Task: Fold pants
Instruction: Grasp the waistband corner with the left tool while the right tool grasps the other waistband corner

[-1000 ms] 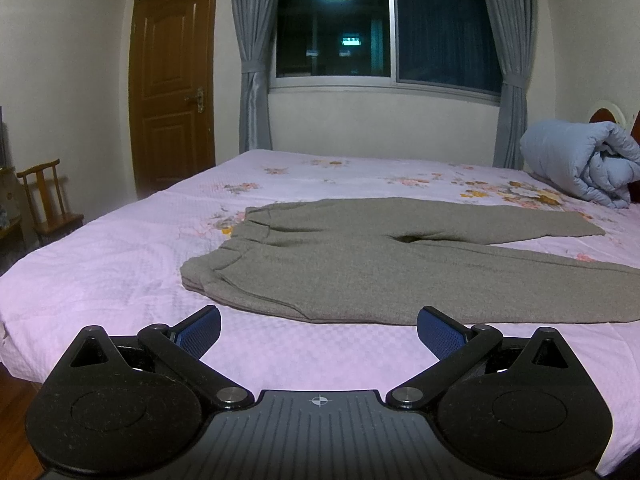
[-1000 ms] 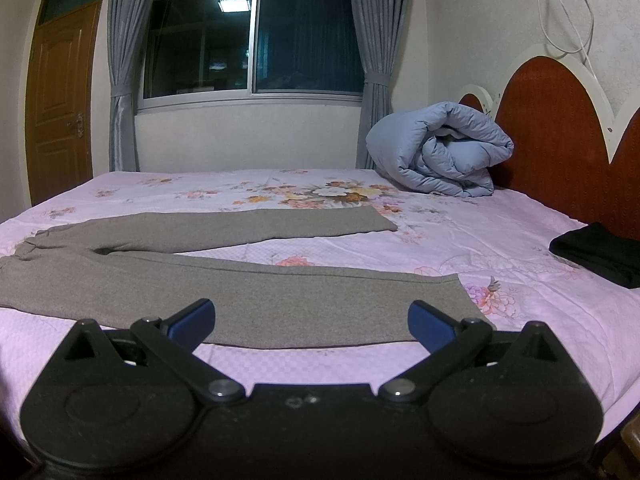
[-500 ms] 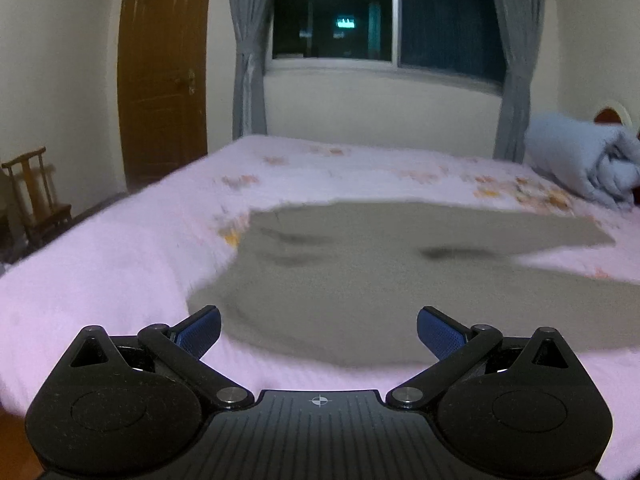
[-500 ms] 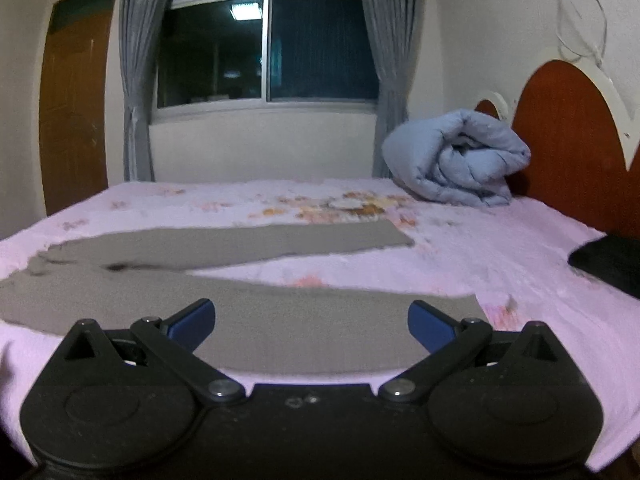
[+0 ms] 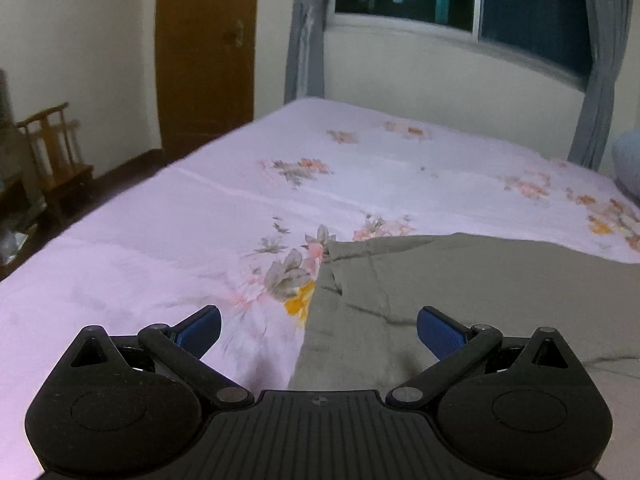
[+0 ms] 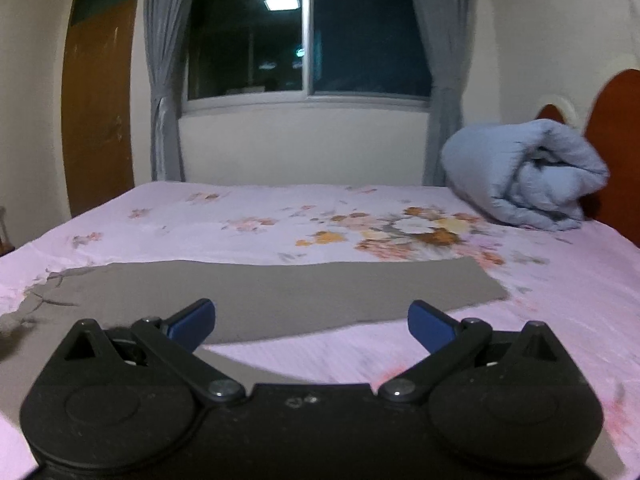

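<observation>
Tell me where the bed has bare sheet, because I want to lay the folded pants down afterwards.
Bare sheet lies left of the pants' waistband, toward the door. Another free stretch runs beyond the far leg toward the window. It is crowded at the headboard, where the rolled duvet sits.

Left black two-finger tool [image 5: 319, 330] with blue-padded fingertips [image 5: 439, 332] spread wide, gripping nothing, held low and level. Right black two-finger tool [image 6: 311, 324] likewise spread wide, blue pads [image 6: 193, 322] apart, nothing between them.
</observation>
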